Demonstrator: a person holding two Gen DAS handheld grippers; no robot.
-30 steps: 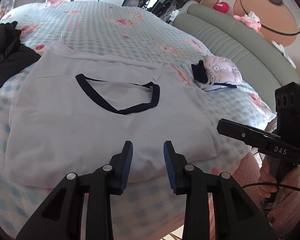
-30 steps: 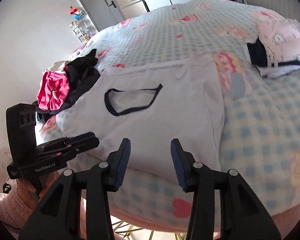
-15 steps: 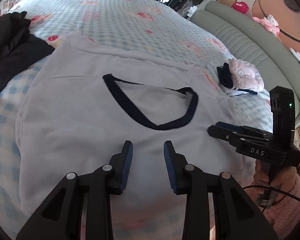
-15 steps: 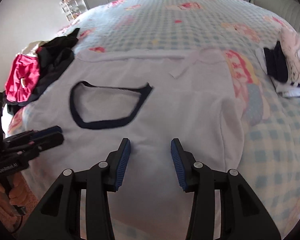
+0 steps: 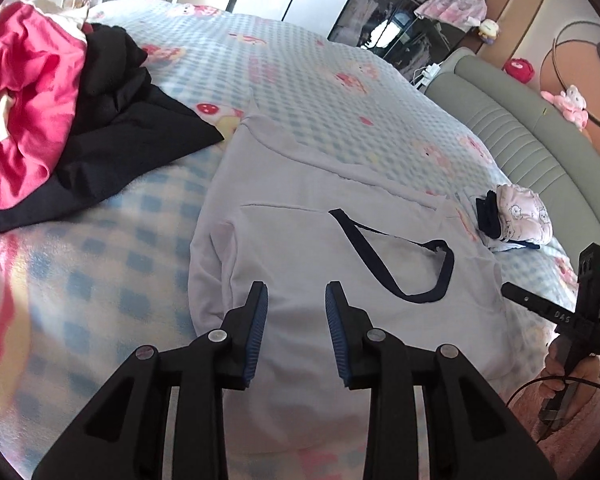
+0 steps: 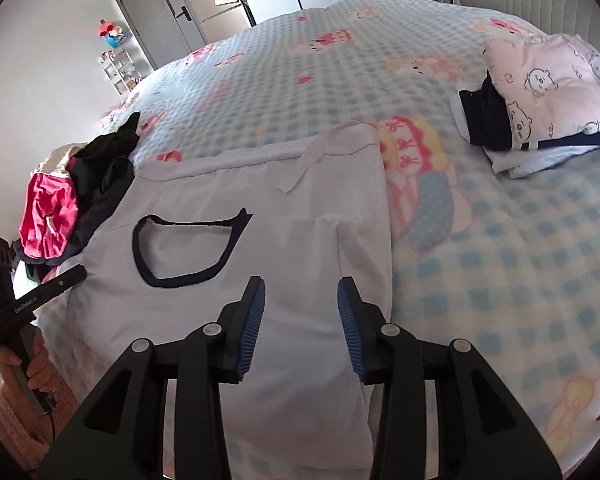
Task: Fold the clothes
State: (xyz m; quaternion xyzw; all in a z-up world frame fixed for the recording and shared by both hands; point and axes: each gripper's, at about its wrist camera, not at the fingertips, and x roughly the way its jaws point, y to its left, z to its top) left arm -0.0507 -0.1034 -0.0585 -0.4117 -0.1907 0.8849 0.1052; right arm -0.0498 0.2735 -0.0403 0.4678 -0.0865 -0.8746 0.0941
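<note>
A white T-shirt (image 5: pixel 300 208) with a navy collar (image 5: pixel 400 264) lies flat on the bed, sides folded in; it also shows in the right wrist view (image 6: pixel 260 248). My left gripper (image 5: pixel 296 308) is open and empty, over the shirt's near left part. My right gripper (image 6: pixel 300 304) is open and empty, over the shirt's near right part. The right gripper shows in the left wrist view (image 5: pixel 556 312), and the left gripper in the right wrist view (image 6: pixel 32 300).
A pile of pink (image 5: pixel 24 92) and black clothes (image 5: pixel 132 132) lies left of the shirt. A folded stack (image 6: pixel 540 92) with a pink printed garment lies at the right. The checked bedspread (image 6: pixel 500 264) covers the bed; a grey headboard (image 5: pixel 532 152) runs along the right.
Both grippers have moved forward over the shirt and apart, the left toward the shirt's left side, the right toward its right side. Both stay open.
</note>
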